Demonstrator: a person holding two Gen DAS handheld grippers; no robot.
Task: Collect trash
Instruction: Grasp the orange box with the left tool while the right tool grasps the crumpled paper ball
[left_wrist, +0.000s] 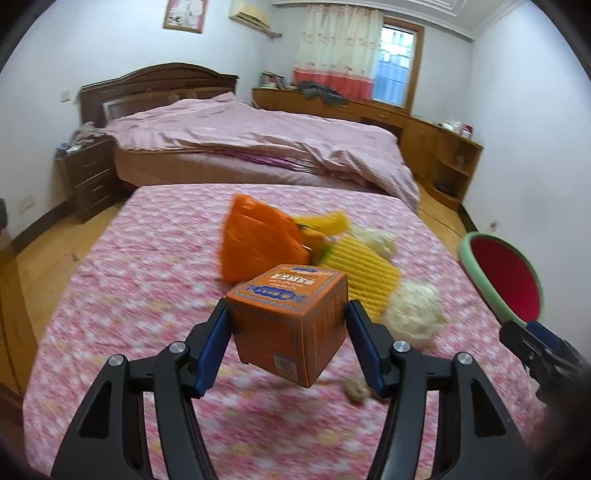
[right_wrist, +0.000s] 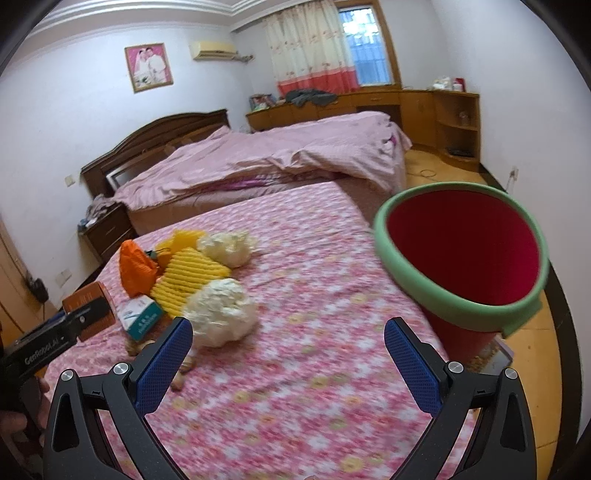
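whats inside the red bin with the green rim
The red bin shows only bare red inner wall from the right wrist view; no trash is visible in it. Its bottom is hidden by the near green rim, so I cannot tell whether anything lies there.

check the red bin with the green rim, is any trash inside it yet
No, the right wrist view shows only bare red wall inside the bin.

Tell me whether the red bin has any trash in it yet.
Cannot tell fully: the bin stands upright beside the bed, and only bare red inner wall shows; its bottom is hidden.
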